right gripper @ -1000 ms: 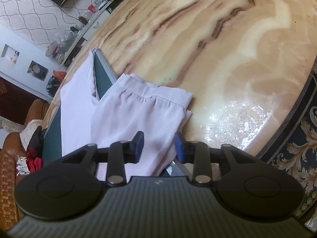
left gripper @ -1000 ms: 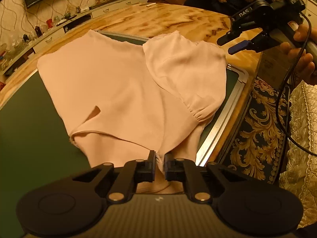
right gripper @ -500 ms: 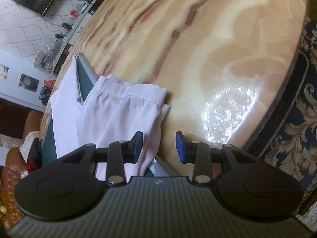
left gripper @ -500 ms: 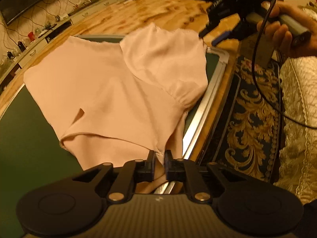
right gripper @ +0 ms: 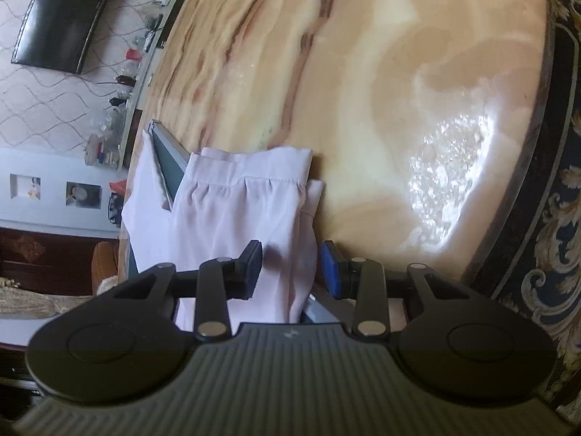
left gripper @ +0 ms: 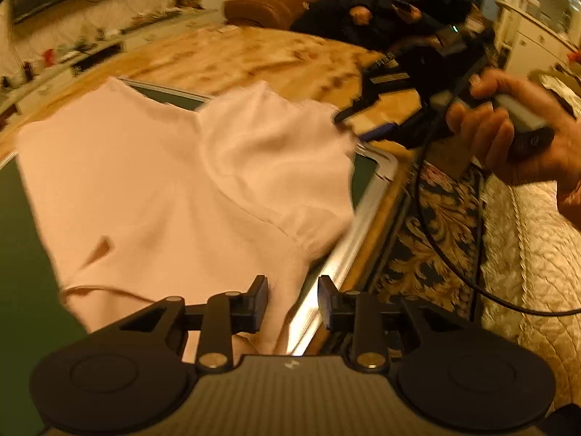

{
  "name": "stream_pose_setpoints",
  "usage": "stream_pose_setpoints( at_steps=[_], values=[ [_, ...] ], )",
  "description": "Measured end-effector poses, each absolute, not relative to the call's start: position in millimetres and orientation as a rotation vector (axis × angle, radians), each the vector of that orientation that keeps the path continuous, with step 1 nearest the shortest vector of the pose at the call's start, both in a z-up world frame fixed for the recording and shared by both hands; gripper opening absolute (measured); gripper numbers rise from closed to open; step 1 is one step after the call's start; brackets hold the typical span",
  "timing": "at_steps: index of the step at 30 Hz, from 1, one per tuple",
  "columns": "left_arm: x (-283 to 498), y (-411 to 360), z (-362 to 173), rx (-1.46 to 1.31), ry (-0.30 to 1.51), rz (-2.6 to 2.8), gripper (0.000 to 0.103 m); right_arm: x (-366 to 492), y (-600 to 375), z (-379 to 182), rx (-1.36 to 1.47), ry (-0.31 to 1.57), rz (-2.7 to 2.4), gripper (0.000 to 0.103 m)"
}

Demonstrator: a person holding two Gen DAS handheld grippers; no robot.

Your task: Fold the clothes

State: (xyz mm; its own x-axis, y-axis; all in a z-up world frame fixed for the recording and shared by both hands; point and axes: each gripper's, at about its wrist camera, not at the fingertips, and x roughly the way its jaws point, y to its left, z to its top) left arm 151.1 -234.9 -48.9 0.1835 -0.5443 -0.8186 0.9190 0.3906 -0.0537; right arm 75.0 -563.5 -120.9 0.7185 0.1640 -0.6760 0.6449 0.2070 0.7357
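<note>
Pale pink garment point(left gripper: 152, 196) lies spread on a dark green mat point(left gripper: 21, 254) with a silver frame point(left gripper: 348, 239), the mat itself resting on a marbled tan tabletop point(left gripper: 232, 61). One sleeve point(left gripper: 276, 167) is folded inward across the body of the garment; its gathered cuff sits near the mat's right edge.

Left gripper point(left gripper: 292, 303) — low at the near hem, jaws opening. The cloth's lower corner lies under and just beside the left finger; the gap between the pads shows mostly the silver frame, and the pads do not press on the fabric.

Right gripper point(right gripper: 292, 267) — jaws parted partway, not moving. From its own camera the folded sleeve point(right gripper: 247, 210) runs up between the two fingers, its stitched, gathered cuff lying at the far end where cloth meets the bare marble tabletop point(right gripper: 381, 72). The fabric fold sits in the gap, but neither pad pinches it; the blue pad on the right finger stands clear of the cloth. In the left wrist view the same gripper point(left gripper: 366, 123) is blurred, its tips at the sleeve's far edge, carried by a hand point(left gripper: 508, 138) wrapped around the handle, a black cable point(left gripper: 435, 239) trailing down from it.

Beyond the table: a brown sofa point(left gripper: 268, 11), a dark screen point(right gripper: 69, 14) on a patterned wall, a cluttered low shelf. Ornate dark-and-gold fabric point(left gripper: 428, 247) hangs at the table's right side.
</note>
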Motion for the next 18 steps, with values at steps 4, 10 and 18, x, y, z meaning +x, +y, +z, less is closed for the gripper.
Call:
stream_pose_setpoints(
  at_steps=[4, 10, 18],
  values=[
    [147.3, -239.7, -58.4, 0.541, 0.886, -1.108, 0.034, 68.0, -554.1, -122.2, 1.414, 0.739, -0.431, 0.041],
    [151.2, -231.7, -59.6, 0.527, 0.904, -1.112, 0.034, 78.6, -553.2, -126.5, 1.415, 0.725, -0.421, 0.042],
    [153.7, -221.4, -56.8, 0.519, 0.917, -1.100, 0.034, 79.5, -555.0, -136.1, 1.489, 0.638, -0.425, 0.042]
  ],
)
